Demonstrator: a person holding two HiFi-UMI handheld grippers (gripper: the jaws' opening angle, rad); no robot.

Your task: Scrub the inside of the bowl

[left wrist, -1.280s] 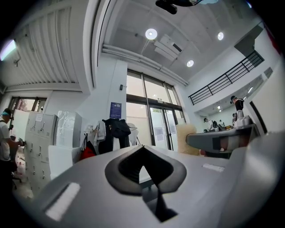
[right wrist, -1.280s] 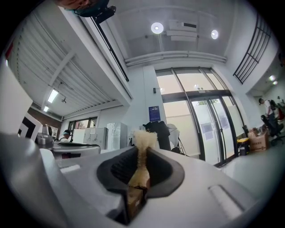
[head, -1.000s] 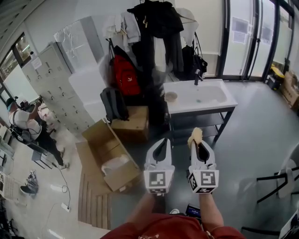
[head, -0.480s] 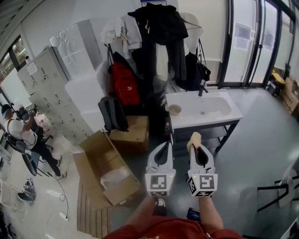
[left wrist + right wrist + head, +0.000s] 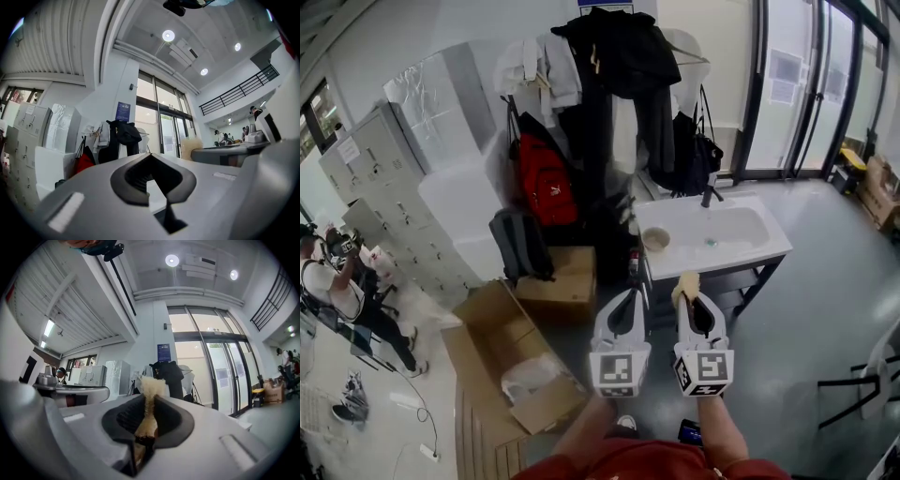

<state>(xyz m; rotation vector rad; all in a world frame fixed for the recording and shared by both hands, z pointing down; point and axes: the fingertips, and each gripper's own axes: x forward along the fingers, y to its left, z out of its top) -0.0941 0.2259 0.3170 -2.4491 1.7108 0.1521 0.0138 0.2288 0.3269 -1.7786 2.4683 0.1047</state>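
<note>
A small tan bowl (image 5: 656, 238) stands on the left end of a white sink unit (image 5: 722, 251) ahead of me. My right gripper (image 5: 687, 292) is shut on a yellowish sponge (image 5: 685, 284), which sticks up between its jaws (image 5: 149, 390). My left gripper (image 5: 632, 292) is shut with nothing in it; in its own view the jaws (image 5: 152, 176) meet. Both grippers are held side by side in the air, short of the sink. The bowl does not show in either gripper view.
A black tap (image 5: 709, 195) rises behind the basin. Left of the sink hang coats (image 5: 614, 66), a red backpack (image 5: 539, 178) and a grey bag (image 5: 517, 246). Open cardboard boxes (image 5: 511, 361) lie on the floor at left. A person (image 5: 342, 291) stands far left by grey lockers (image 5: 384, 178).
The sink, the bowl and the coat rack have grown larger and come nearer in the head view. Both grippers stay side by side and shut, the sponge still in the right one.
</note>
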